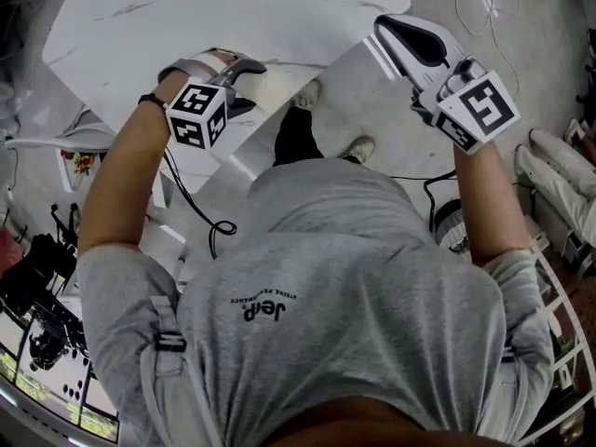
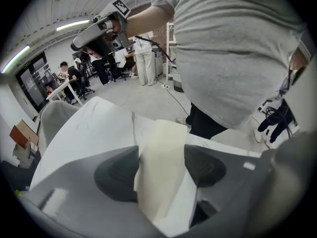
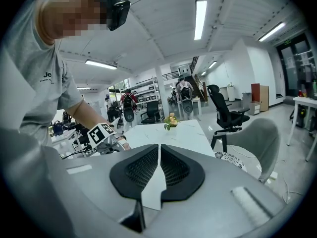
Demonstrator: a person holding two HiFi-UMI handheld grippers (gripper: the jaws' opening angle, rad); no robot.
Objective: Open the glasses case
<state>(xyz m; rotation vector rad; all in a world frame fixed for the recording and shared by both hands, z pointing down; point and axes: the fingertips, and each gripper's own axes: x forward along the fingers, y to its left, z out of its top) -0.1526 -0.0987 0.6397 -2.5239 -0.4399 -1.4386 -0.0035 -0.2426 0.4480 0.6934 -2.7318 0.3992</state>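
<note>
Flowers [image 3: 171, 120] far along white table [image 3: 190, 135], cream case [image 2: 161, 167] at its edge

Two grippers, left gripper [image 1: 247, 87] and right gripper [image 1: 391, 31]; one cream case [image 2: 161, 167]; one white table [image 1: 233, 7]; one flower pot [image 3: 171, 120].

Pale cream, flat-sided glasses case [image 2: 161, 172] over the white table [image 2: 89, 128] edge.

tabletop [image 1: 233, 7]: open around left claw [image 1: 244, 87] | chair [image 3: 257, 133]: beside table | flowers [image 3: 171, 120]: far end
</note>
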